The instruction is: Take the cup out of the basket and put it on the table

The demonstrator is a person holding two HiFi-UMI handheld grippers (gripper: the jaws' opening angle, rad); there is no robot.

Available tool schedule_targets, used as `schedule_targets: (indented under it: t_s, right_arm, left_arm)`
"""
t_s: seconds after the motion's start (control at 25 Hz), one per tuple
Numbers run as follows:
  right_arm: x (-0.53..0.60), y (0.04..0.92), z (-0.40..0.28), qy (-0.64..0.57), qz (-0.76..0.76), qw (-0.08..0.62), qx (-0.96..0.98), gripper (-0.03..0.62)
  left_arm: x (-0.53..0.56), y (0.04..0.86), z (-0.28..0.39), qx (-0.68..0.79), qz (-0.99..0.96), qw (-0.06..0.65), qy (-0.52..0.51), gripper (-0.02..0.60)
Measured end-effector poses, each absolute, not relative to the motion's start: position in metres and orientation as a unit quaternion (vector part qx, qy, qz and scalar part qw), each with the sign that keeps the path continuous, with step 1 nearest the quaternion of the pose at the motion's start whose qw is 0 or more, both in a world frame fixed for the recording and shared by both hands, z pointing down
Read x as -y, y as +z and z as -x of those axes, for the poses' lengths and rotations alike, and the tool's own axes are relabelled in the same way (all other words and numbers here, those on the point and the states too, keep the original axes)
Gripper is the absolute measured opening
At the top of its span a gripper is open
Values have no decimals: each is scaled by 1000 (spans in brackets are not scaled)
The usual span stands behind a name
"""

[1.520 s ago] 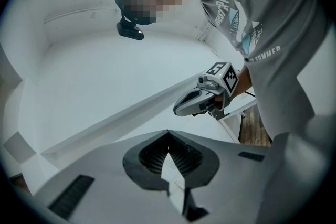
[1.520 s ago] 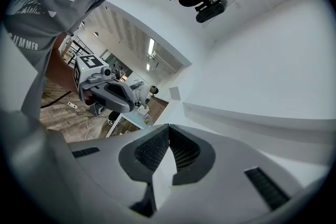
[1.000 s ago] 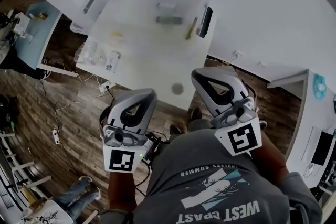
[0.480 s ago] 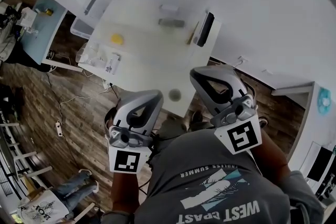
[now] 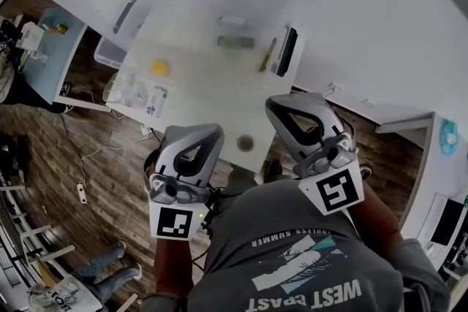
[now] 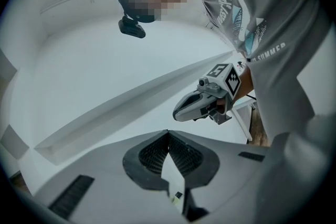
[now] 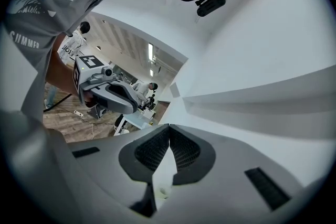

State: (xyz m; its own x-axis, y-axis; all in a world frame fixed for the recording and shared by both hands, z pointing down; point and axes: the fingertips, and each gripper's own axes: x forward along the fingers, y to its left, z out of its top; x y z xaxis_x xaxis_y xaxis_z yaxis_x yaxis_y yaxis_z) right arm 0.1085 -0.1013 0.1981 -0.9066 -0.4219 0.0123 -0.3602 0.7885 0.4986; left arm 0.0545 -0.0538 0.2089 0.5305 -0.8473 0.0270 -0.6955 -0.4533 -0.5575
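No cup or basket can be made out in any view. In the head view both grippers are held close to the person's chest, jaws turned up toward the head. The left gripper (image 5: 196, 134) and the right gripper (image 5: 294, 104) hang over the near edge of a white table (image 5: 205, 106). In the left gripper view the jaws (image 6: 168, 134) meet at their tips with nothing between them. The right gripper's jaws (image 7: 169, 127) are likewise shut and empty. Each gripper view shows the other gripper: the right gripper (image 6: 202, 103) and the left gripper (image 7: 110, 93).
On the table lie a yellow thing (image 5: 159, 67), small grey items (image 5: 235, 42), a dark flat object (image 5: 285, 51) and clear packets (image 5: 142, 93). A small round dark thing (image 5: 246, 143) sits near the front edge. Cables run over the wood floor (image 5: 80, 157). A second desk (image 5: 45, 47) stands left.
The head view has shifted a little, so the table sits slightly differently in frame. Both grippers stay shut and near the chest; the left one has dropped slightly.
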Motion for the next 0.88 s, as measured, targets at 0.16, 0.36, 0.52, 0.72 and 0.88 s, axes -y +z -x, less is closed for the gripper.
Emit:
schedule_targets:
  t_s: [0.16, 0.36, 0.52, 0.72, 0.88]
  right_arm:
    - [111, 199, -90, -244, -218, 64, 943, 11]
    - [121, 201, -59, -248, -222, 70, 940, 11]
    - [133, 204, -36, -249, -233, 77, 937, 11]
    - [147, 201, -10, -261, -243, 85, 930, 11]
    - [161, 201, 2, -261, -255, 99, 926, 11]
  left_arm:
    - [64, 207, -37, -451, 843, 252, -150, 9]
    - [76, 211, -4, -447, 847, 250, -146, 9]
    - [87, 214, 19, -439, 851, 251, -141, 9]
    - [101, 217, 46, -430, 860, 247, -123, 9]
    - [109, 223, 58, -413, 869, 245, -115, 9]
